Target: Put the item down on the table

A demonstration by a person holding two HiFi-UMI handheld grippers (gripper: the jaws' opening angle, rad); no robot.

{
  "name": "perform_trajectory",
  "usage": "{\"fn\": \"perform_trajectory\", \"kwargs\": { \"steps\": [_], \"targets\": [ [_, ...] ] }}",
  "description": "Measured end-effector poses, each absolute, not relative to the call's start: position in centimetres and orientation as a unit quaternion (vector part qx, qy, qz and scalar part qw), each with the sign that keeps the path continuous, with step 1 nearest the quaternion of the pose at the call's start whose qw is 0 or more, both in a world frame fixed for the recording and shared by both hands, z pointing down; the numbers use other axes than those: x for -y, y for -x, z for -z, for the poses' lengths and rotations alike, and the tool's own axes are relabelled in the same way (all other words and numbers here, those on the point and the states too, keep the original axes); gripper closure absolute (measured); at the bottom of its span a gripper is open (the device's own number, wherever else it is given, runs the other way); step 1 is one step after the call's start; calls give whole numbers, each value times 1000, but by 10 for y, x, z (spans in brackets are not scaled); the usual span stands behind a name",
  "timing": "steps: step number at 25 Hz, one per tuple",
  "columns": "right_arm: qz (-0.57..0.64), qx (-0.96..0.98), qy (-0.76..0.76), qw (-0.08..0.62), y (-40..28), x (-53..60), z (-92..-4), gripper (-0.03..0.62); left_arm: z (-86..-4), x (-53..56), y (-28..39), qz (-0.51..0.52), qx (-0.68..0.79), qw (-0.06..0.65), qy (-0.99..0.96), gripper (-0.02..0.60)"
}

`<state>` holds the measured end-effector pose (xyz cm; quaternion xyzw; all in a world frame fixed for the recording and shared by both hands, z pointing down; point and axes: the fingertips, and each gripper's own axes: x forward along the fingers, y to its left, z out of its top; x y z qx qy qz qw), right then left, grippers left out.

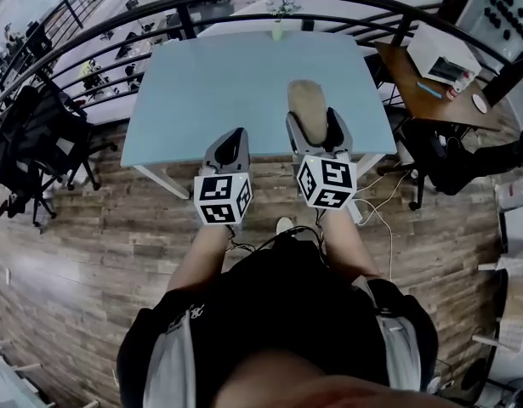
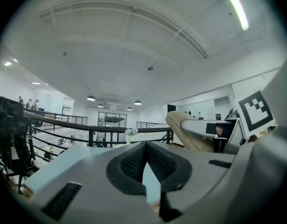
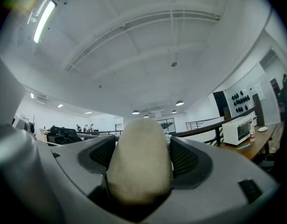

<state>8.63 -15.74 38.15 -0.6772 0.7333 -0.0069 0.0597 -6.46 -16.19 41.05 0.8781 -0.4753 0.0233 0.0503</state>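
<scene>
R gripper (image 1: 317, 126): jaws spread to the item's width, pads clamped on both sides of the beige oblong item (image 1: 307, 100).
Item pos: pokes fwd past the jaw tips, nose tilted up (clearest in left gripper view), over near-right part of light-blue table (image 1: 210, 83).
L gripper (image 1: 234, 138): jaws pressed together at tips, nothing btw them; just beside R gripper, over table's near edge.
Bkgd: black railing (image 1: 116, 24) beyond table; white microwave (image 1: 442, 53) on wooden desk (image 1: 414, 92), far right.
</scene>
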Motion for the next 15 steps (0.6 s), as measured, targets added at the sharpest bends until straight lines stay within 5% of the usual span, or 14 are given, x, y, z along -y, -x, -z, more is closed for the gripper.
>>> {"fn": "perform_trajectory", "kwargs": {
  "steps": [15],
  "targets": [
    [34, -742, 666, 70, -161, 288, -388, 229, -413, 292, -5, -38, 490, 63, -868, 574]
  ]
}}
